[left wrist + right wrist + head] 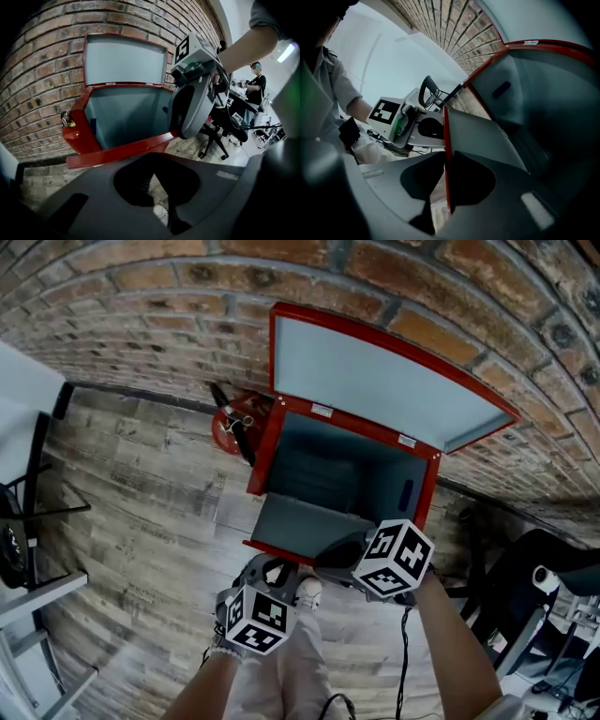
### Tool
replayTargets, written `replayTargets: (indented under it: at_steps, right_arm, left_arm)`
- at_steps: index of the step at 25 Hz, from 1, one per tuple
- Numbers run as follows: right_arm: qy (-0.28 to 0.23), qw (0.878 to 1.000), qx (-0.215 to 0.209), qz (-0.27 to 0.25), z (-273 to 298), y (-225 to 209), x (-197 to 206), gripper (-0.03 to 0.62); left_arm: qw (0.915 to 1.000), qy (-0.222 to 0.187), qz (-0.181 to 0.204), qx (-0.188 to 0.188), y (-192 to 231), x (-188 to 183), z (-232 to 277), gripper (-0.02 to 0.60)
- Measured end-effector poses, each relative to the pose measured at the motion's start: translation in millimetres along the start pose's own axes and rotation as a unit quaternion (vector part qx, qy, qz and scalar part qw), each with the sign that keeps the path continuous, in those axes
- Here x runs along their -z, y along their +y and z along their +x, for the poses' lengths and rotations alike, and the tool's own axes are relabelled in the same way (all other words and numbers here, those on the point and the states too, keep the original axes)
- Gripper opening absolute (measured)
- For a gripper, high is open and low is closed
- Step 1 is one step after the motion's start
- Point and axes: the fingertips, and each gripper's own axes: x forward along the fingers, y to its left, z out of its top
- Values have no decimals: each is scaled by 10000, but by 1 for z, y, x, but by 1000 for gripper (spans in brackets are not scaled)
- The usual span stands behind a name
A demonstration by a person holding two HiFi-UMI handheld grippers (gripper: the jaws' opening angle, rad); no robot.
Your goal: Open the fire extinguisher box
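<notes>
The red fire extinguisher box (pixel 281 442) stands against the brick wall. Its lid (pixel 375 381) is raised against the wall, and its front flap (pixel 300 526) hangs outward over the floor. A red extinguisher (pixel 230 423) stands just left of the box. My right gripper (pixel 342 554) is at the flap's near edge. In the right gripper view the flap's red edge (pixel 446 154) runs between the jaws, with a sliver of floor showing beside it. My left gripper (pixel 272 576) hovers below the flap, its jaws together and empty (pixel 154 187).
A black office chair (pixel 525 587) and desk legs stand at the right. A white table frame (pixel 28 521) is on the left. A cable (pixel 405 652) trails down from the right gripper. A person (pixel 255 84) sits at a desk farther right.
</notes>
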Motion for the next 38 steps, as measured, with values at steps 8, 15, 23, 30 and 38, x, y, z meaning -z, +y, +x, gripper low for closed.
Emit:
replayTargets:
  at_steps: [8,15,23,30,38]
  right_arm:
    - [215,9993,243,-171,21,9,18,67]
    - [285,9984,461,-182,38,13,32,66]
    - [666,9941,769,-377,68,16,55,60]
    - [1104,9881,861,-632,106,12,82,48]
    - [1340,9810,1115,-852,147,-9,111,41]
  left_arm:
    - [9998,189,-16,-1,-4,31,-20,-3]
    - [9994,313,-117,-99,-1,65,-48,-3]
    - [9997,136,-114,-181,4,65,-67,-3]
    - [9998,-70,56,-189,20,44,-49,-3]
    - [9998,-90,141,-49,20,46,-17,-3]
